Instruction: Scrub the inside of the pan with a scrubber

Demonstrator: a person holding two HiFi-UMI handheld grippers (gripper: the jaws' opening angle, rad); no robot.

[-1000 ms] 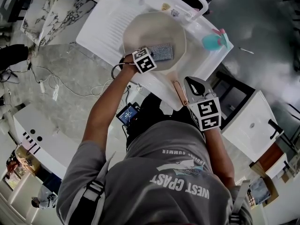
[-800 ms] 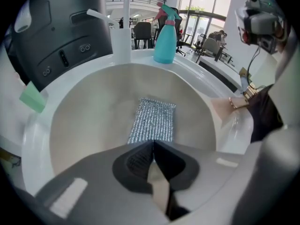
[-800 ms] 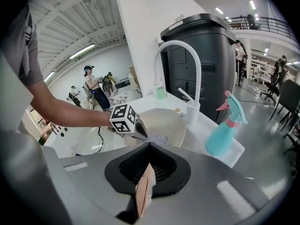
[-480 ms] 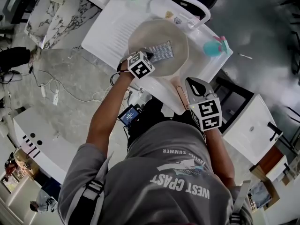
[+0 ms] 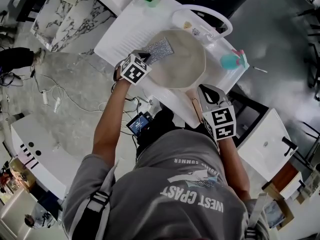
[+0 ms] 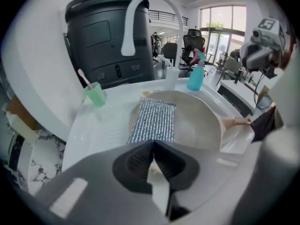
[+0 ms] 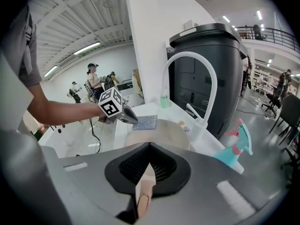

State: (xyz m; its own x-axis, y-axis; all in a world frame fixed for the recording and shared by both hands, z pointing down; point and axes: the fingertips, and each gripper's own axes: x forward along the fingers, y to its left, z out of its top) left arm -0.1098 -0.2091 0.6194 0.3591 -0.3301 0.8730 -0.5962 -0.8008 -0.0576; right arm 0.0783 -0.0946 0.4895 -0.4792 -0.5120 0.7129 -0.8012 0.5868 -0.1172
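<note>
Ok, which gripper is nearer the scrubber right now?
Left. The left gripper is shut on an edge of the scrubber at the rim of the pan. The right gripper is across the pan, clamped on the pan handle.

Site: open test hall with a mock kitchen sink station | Evidence: white sink counter with arched faucet on polished grey floor | office chairs and tall windows at 1 o'clock, left gripper view | people standing under ceiling strip lights at 10 o'clock, right gripper view
</note>
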